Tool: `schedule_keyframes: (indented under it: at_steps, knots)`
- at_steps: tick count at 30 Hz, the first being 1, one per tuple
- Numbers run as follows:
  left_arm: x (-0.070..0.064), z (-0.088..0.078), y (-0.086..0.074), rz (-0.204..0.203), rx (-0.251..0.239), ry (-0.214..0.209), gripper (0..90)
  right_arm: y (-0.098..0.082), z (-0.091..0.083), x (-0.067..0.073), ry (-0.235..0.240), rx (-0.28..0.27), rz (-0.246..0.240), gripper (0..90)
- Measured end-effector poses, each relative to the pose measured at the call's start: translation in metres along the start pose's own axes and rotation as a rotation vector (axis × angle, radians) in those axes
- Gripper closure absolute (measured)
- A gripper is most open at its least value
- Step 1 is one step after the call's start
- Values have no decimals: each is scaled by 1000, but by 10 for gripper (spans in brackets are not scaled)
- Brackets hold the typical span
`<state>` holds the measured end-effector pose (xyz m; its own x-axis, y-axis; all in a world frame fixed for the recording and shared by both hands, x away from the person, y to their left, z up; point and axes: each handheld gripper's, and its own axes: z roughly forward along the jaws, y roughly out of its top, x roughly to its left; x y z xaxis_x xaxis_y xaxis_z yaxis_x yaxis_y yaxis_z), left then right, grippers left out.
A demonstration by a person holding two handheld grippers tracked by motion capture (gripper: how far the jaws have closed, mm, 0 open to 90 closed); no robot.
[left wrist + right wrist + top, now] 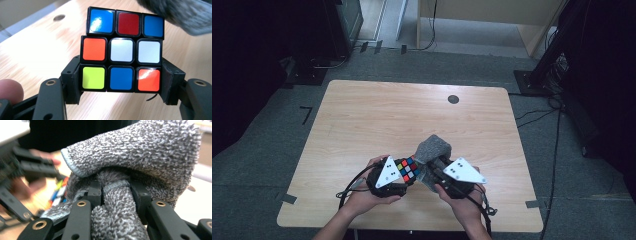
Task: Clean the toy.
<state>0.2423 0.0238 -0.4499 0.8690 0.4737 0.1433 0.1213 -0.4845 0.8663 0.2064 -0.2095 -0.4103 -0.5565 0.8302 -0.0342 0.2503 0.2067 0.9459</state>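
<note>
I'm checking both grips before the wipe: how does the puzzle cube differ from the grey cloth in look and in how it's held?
The puzzle cube is rigid, glossy and many-coloured; the grey cloth is soft, fuzzy and plain grey. The cube's lowest row sits squarely between the left gripper's pads; the cloth is bunched in the right gripper and drapes over its jaws. Both are clamped, lifted off the wooden table.

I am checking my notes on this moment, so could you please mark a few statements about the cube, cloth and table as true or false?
1. The left hand-held gripper clamps the multicoloured plastic puzzle cube. True.
2. The right hand-held gripper is empty. False: it pinches the grey terry cloth.
3. The cube's facing centre sticker is white. True.
4. The light wooden table carries a stack of plates. False: no plates are there; a small dark round spot marks its far side.
</note>
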Motion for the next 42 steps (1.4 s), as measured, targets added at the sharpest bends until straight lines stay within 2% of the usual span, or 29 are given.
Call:
schedule_keyframes:
  at_steps: [2,3,4,5,6,7,9,10,11,13,15,17,18,19,21,23,25,26,29,30,31,32,33,35,37,38,39,41,42]
  knots:
    - [0,-4,-2,12,-86,-47,340,-1,-3,-5,101,-59,77,663]
    - [0,-5,-3,19,-112,-60,340,-1,-3,-5,143,-78,83,663]
    - [-1,-6,-3,27,-126,-61,340,-1,-2,-3,160,-79,75,664]
    - [-2,-8,-3,38,-133,-55,340,-2,0,-1,159,-72,57,666]
    - [-1,-9,-4,44,-137,-54,340,-3,2,-1,138,-59,49,668]
    - [0,-9,-4,37,-139,-63,340,-6,4,-2,100,-36,57,671]
    - [2,-10,-6,30,-146,-71,340,-11,11,-11,8,49,43,673]
    - [3,-9,-6,21,-151,-79,340,-14,11,-16,-16,74,56,674]
    - [4,-9,-6,18,-150,-82,340,-16,8,-22,-5,56,98,673]
    - [4,-7,-4,18,-150,-80,340,-13,1,-24,47,-4,142,672]
    - [4,-5,-3,10,-157,-91,340,-7,-6,-15,108,-74,113,668]
    - [3,-4,-3,5,-166,-97,340,-1,-9,-4,138,-97,48,661]
    - [2,-5,-3,10,-169,-96,340,0,-8,1,117,-91,10,661]
    - [2,-5,-3,18,-165,-93,340,-1,-6,3,85,-65,-7,662]
    - [2,-6,-3,22,-162,-93,340,-7,-1,-4,47,-18,18,665]
    - [4,-5,-5,15,-164,-91,340,-14,4,-15,-17,57,38,669]
    - [5,-5,-5,11,-158,-80,340,-16,2,-24,-21,57,84,668]
    - [5,-4,-5,13,-156,-78,340,-15,0,-25,3,37,97,666]
    - [4,-4,-5,15,-159,-80,340,-5,-8,-15,91,-42,68,663]
    - [3,-4,-5,19,-162,-79,340,-3,-9,-12,128,-62,60,662]
    - [3,-5,-4,18,-173,-83,340,-1,-8,-10,144,-65,57,662]
    - [3,-6,-4,14,-184,-89,340,-2,-7,-9,130,-48,46,663]
    - [3,-8,-3,13,-191,-89,340,-4,-5,-10,94,-19,42,665]
    - [6,-11,-4,-3,-206,-93,340,-13,0,-22,27,17,97,668]
    - [9,-13,-4,-28,-231,-105,340,-23,5,-34,-11,62,156,672]
    - [11,-14,-4,-37,-240,-108,340,-27,6,-38,3,73,175,673]
    - [12,-15,-4,-44,-246,-109,340,-30,8,-39,46,75,193,675]
    - [13,-14,-4,-44,-234,-98,340,-29,10,-38,174,42,211,687]
    - [13,-13,-5,-47,-222,-90,340,-28,10,-35,209,21,205,696]
